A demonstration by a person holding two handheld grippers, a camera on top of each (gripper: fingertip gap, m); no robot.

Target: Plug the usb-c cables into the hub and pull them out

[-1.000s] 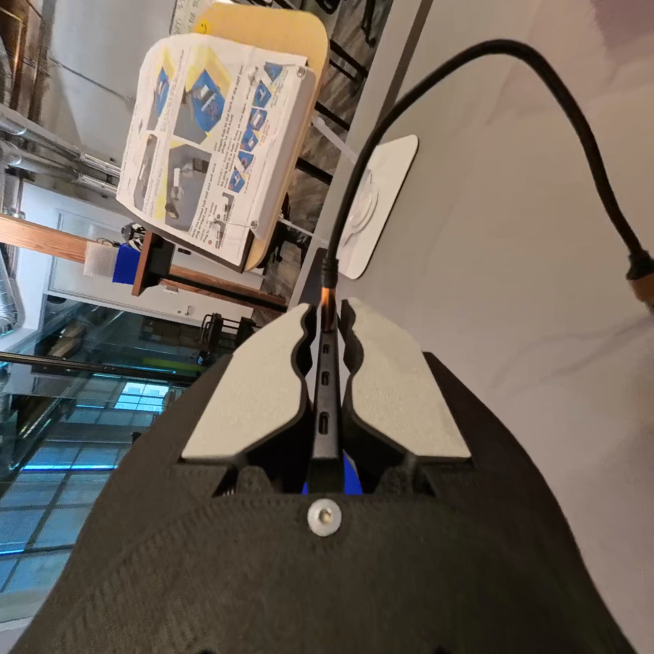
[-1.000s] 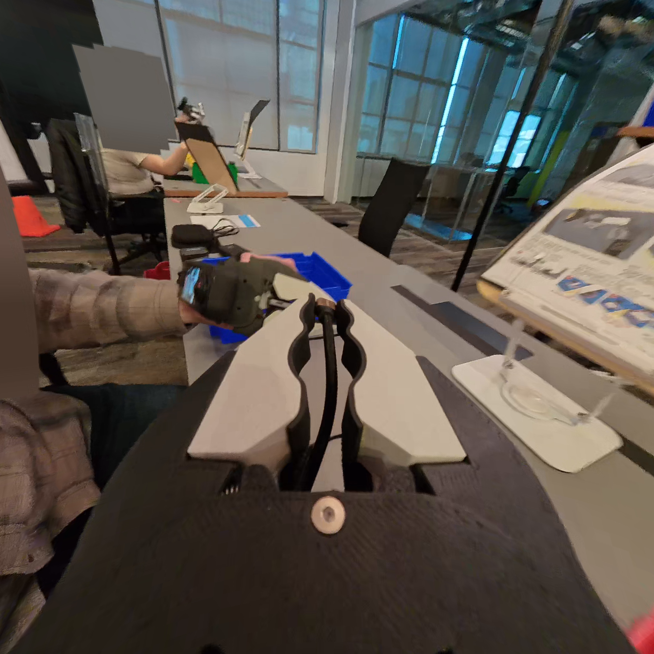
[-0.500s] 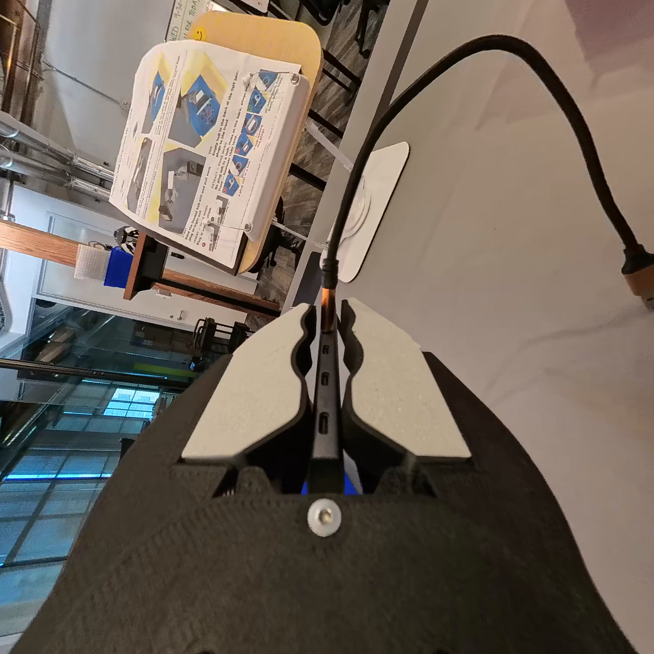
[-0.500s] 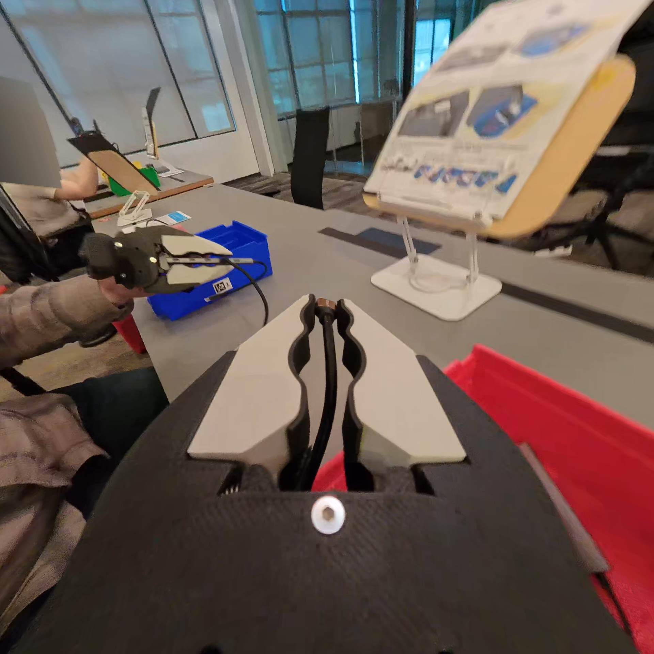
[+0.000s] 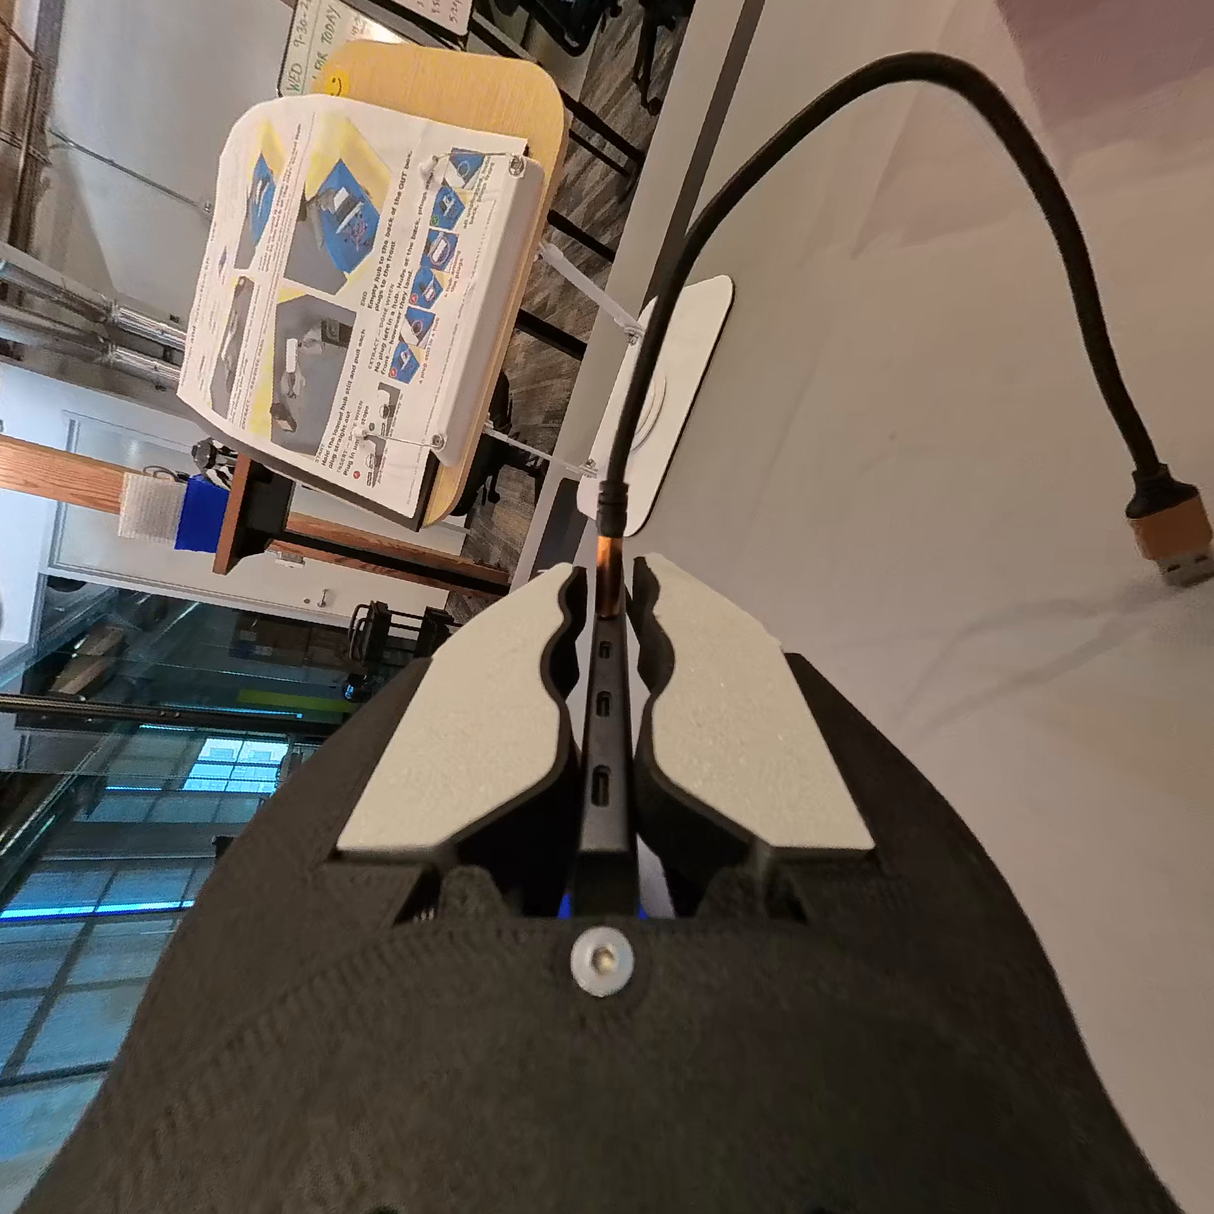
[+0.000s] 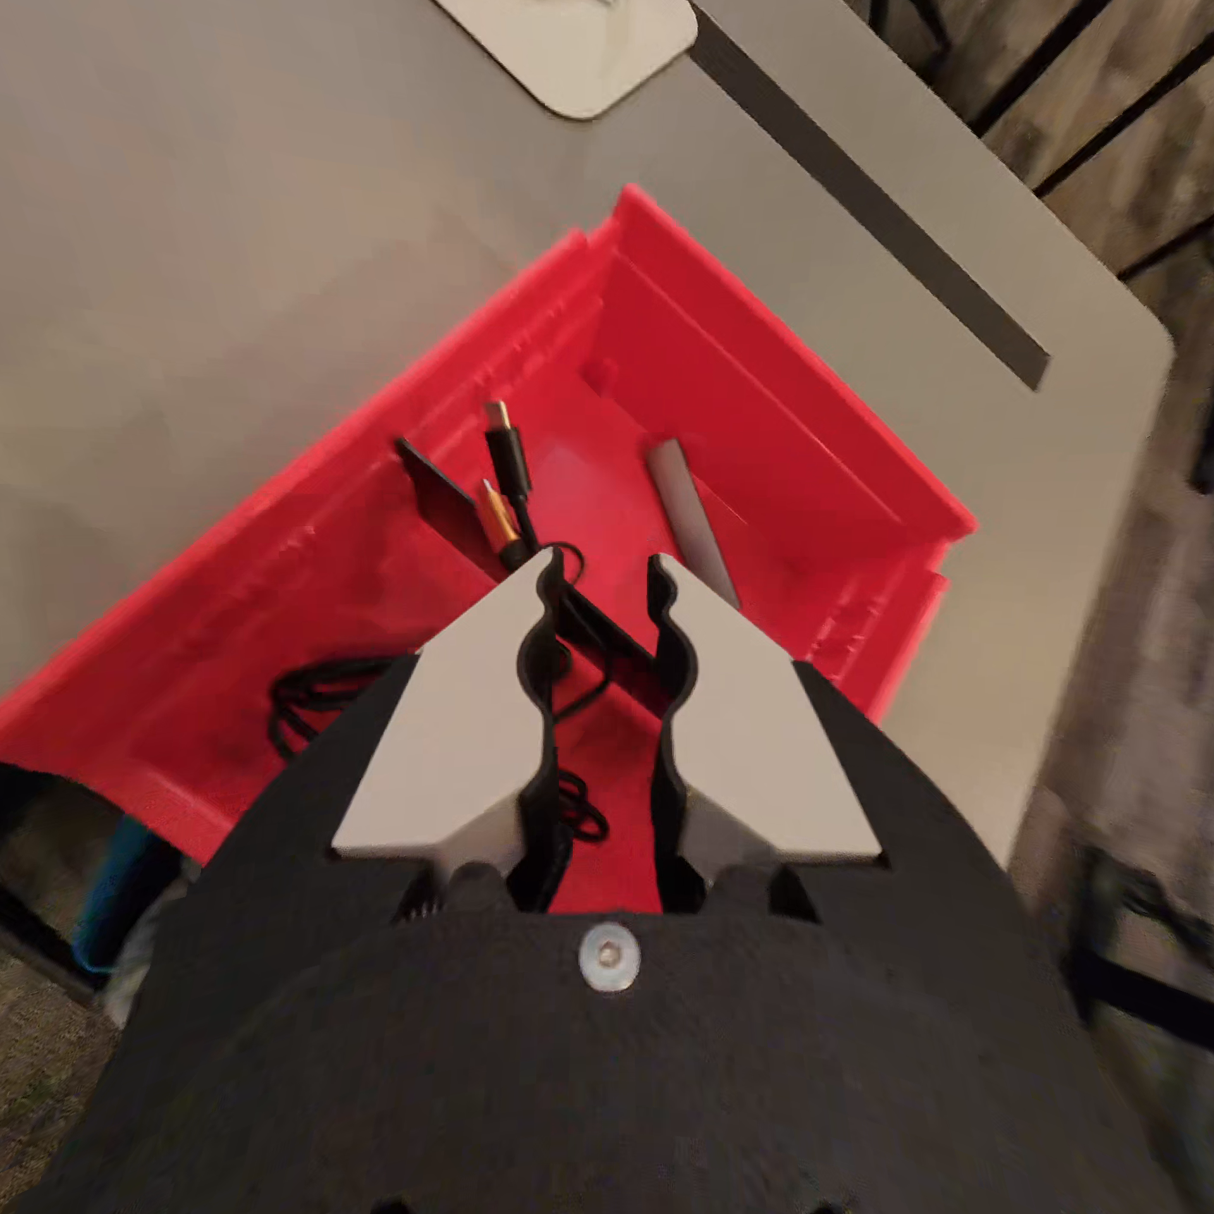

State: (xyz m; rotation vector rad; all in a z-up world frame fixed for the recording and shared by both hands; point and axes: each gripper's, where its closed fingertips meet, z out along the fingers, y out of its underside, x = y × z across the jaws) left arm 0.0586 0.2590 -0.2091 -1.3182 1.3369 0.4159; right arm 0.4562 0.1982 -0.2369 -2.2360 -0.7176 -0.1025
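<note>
Hovering over the red bin (image 6: 775, 407), the right gripper (image 6: 601, 565) stands with its jaws apart and nothing held, while the left gripper (image 5: 607, 578) pinches the black hub (image 5: 604, 755) edge-up between closed fingers.

The grey table (image 5: 920, 722) is bare to the right of the left gripper, and the table's far edge runs past the white stand base (image 5: 683, 368). An instruction sheet (image 5: 341, 289) carries printed text and photos on a wooden board. A black cable (image 5: 985, 131) arches from the hub's far end, its copper-coloured plug (image 5: 1176, 532) hanging free to the right. In the bin, two loose cable plugs (image 6: 506, 486) lie just beyond the right gripper's left fingertip, beside a grey hub (image 6: 690, 519).
</note>
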